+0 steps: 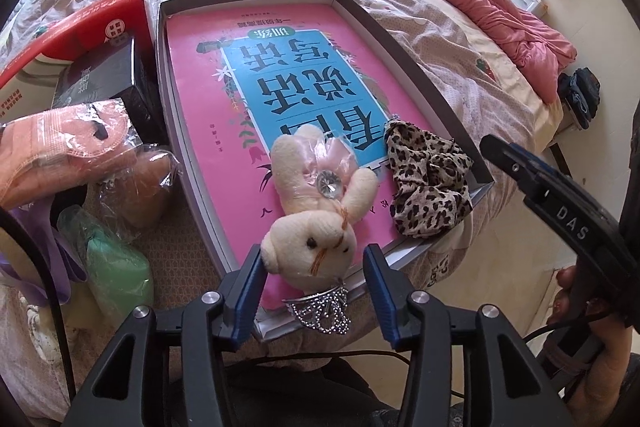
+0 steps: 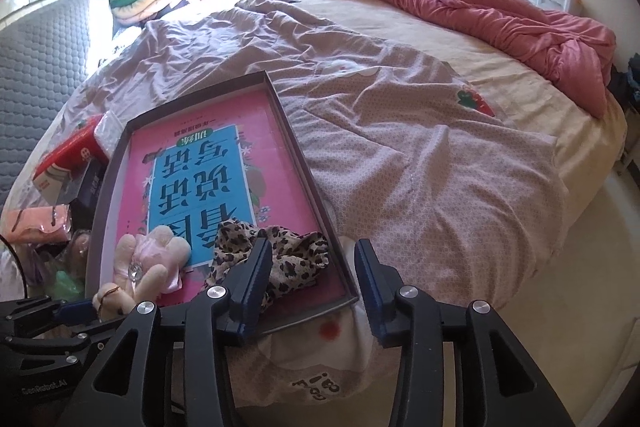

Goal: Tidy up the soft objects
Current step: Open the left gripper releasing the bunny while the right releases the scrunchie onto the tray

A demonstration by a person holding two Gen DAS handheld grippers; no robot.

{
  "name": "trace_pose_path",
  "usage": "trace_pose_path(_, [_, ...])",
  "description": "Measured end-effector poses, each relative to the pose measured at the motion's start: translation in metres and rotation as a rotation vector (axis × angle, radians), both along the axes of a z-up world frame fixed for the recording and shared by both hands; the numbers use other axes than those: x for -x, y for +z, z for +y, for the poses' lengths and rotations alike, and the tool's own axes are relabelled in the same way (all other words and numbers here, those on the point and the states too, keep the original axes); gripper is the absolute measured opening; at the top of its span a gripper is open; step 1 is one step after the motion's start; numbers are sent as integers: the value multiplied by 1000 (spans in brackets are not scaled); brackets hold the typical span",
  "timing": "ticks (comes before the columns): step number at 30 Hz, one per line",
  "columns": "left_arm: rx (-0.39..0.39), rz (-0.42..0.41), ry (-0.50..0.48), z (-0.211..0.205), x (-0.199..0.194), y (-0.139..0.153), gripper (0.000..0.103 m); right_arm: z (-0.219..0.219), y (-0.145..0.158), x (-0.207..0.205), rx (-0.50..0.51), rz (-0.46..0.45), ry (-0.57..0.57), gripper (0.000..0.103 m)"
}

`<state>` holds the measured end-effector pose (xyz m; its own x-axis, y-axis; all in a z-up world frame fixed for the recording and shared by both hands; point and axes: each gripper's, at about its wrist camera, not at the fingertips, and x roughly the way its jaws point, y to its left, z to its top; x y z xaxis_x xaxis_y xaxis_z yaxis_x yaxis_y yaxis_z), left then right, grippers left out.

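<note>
The cream plush bunny (image 1: 316, 211) lies in the shallow grey cardboard tray (image 1: 420, 75) at lower centre of the left wrist view, its head between the left gripper (image 1: 314, 291)'s 2 parted fingers; contact cannot be told. Right of it lies the leopard-print fabric scrunchie (image 2: 296, 263), just beyond the right gripper (image 2: 310, 287), whose fingers stand apart, tilted downward, clamping nothing.

We see open bedsheet (image 2: 420, 131) right of the shallow box (image 2: 298, 163); its left side is crowded by a black carton (image 1: 108, 75) and bagged items (image 1: 132, 183).
</note>
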<state>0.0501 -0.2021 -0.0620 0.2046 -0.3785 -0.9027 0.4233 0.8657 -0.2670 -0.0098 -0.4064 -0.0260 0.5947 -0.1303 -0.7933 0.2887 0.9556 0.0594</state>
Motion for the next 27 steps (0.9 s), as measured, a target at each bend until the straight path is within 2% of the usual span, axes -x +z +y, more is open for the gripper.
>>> trace_pose_path(5, [2, -23, -4, 2, 5, 9, 53, -2, 11, 3, -3, -23, -7, 47])
trace_pose_path(7, [-2, -41, 0, 4, 8, 15, 57, 1, 14, 3, 6, -24, -2, 48])
trace_pose_path(15, [-15, -119, 21, 18, 18, 40, 63, 17, 19, 3, 24, -21, 14, 54])
trace_pose_path(27, [-53, -190, 99, 45, 27, 57, 65, 39, 37, 7, 35, -51, 57, 64])
